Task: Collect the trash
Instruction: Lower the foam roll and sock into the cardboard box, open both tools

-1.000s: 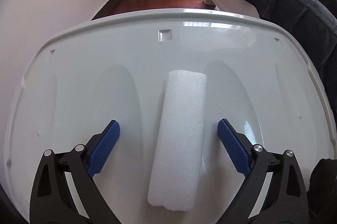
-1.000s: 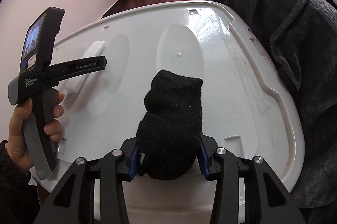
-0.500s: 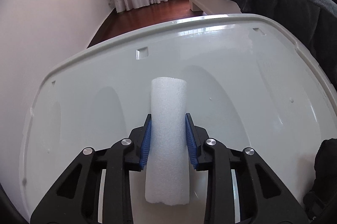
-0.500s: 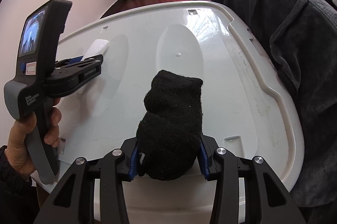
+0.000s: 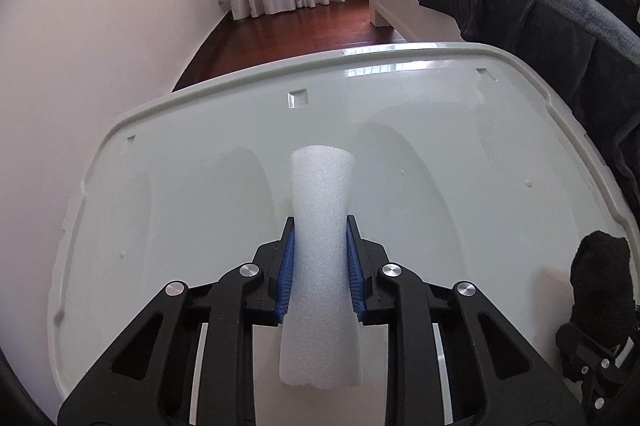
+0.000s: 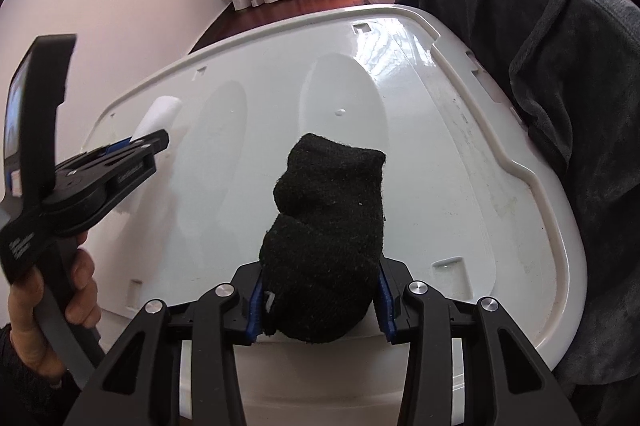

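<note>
Left wrist view: my left gripper [image 5: 320, 268] was clamped across a white foam roll [image 5: 321, 266], ready to carry it off the white plastic bin lid [image 5: 460, 154]. My right gripper [image 6: 320, 300] pinched a black sock [image 6: 326, 246] above that lid, likewise collected.

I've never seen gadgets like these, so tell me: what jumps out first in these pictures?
Two hand-held black grippers, each clamped on something over a glossy white plastic lid. The left gripper pinches a white foam roll between blue pads, in the middle of its view. The right gripper squeezes a fuzzy black sock, with a dark blanket draped along the lid's right side.
</note>
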`<state>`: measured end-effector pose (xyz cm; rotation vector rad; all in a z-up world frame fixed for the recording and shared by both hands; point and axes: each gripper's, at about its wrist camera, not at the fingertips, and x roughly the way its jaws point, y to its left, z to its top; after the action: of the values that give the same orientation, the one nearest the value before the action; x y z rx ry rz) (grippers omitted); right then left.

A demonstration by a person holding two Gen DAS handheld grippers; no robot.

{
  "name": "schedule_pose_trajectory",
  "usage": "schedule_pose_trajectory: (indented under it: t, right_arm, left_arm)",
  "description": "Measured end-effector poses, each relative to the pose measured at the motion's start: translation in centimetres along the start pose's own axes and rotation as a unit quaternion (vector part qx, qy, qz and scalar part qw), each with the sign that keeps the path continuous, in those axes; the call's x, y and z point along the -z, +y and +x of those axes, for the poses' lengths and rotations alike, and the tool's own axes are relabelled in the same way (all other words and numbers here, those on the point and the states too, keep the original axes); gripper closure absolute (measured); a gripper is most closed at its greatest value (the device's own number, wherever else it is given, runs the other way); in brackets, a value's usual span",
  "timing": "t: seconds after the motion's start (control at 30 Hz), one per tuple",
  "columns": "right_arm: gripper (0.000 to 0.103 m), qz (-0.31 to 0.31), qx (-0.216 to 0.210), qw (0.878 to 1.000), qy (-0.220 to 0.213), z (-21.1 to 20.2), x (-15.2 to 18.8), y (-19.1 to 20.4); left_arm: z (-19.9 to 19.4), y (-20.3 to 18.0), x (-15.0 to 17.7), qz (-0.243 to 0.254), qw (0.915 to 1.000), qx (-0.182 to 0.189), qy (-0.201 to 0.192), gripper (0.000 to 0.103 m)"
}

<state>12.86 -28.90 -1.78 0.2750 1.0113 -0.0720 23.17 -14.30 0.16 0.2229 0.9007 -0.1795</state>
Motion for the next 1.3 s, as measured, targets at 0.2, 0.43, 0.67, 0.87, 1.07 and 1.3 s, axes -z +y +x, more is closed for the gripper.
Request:
schedule_pose_trajectory:
  t: [0.2, 0.43, 0.67, 0.87, 1.07, 1.3]
  right_arm:
    - [0.061, -0.017, -0.018, 0.999, -0.042, -2.5, 0.3, 2.1]
    - [0.061, -0.039, -0.020, 0.997, -0.069, -6.0, 2.6, 3.7]
    - [0.061, -0.074, -0.025, 0.995, -0.062, -9.6, 10.0, 6.6]
    - [0.061, -0.096, -0.026, 0.994, -0.036, -11.4, 15.4, 8.2]
    - [0.061, -0.101, -0.012, 0.995, -0.019, -12.4, 19.3, 8.8]
    - [0.061, -0.089, 0.012, 0.996, 0.020, -9.6, 21.5, 8.3]
  left_arm:
    - [-4.2, 2.1, 2.1, -0.016, 0.9999, -0.003, -0.002, 0.080]
    - [-8.9, 4.7, 6.7, -0.047, 0.9988, 0.004, 0.012, 0.080]
    - [-13.0, 6.1, 13.3, -0.066, 0.9969, 0.022, 0.035, 0.080]
    - [-14.9, 6.7, 19.2, -0.085, 0.9935, 0.029, 0.069, 0.080]
    - [-15.8, 6.3, 24.1, -0.087, 0.9911, 0.036, 0.095, 0.080]
    - [-13.7, 5.7, 25.8, -0.082, 0.9874, 0.042, 0.128, 0.080]
